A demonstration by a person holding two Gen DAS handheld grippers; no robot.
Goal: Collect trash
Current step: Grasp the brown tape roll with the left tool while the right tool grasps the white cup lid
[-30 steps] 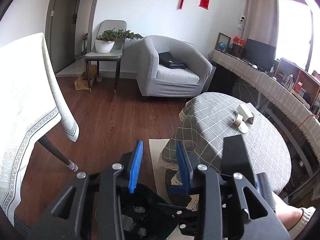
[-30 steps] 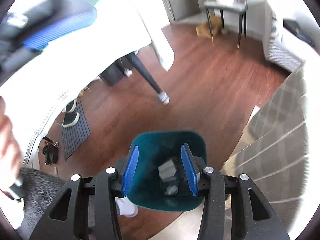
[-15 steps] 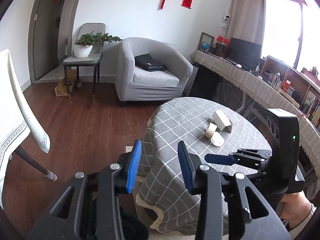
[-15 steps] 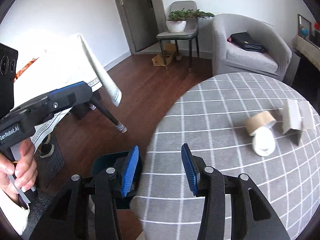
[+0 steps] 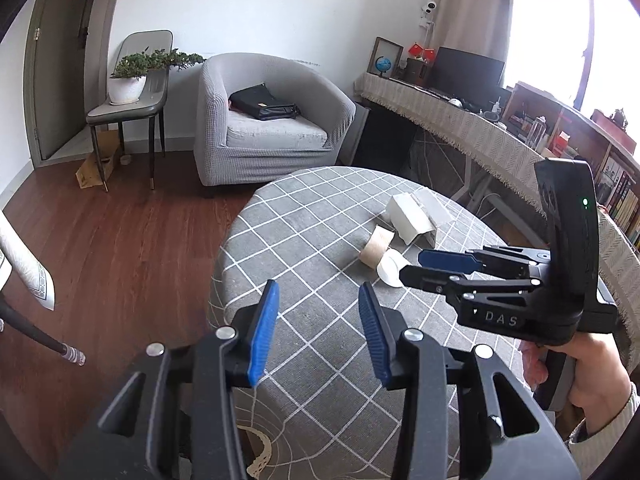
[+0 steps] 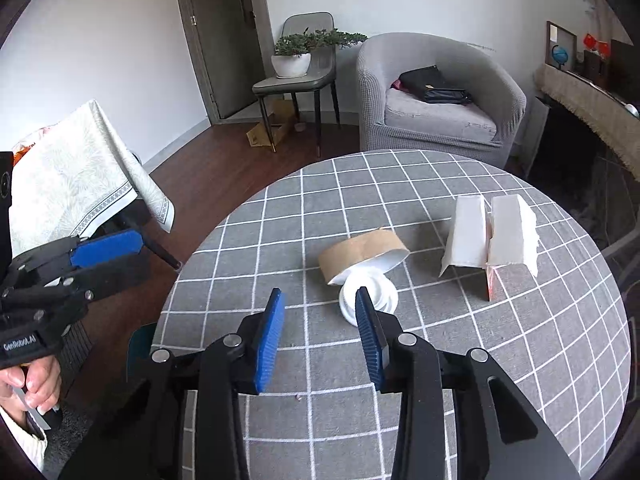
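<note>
Right wrist: right gripper (image 6: 320, 312) and left gripper (image 5: 318, 306) both spread, empty; advance to 1 o'clock, pinch lid (image 6: 368, 294) rim beside cup (image 6: 362, 254).

Left of the grey armchair (image 6: 436, 92) (a black bag (image 6: 434, 85) on its seat) stands a chair (image 6: 298, 76) bearing a potted plant (image 6: 294, 56).

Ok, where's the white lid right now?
In the right wrist view the white lid lies on the checked table, just ahead of the open right gripper and against the brown paper sleeve; the torn white carton sits further right.
</note>
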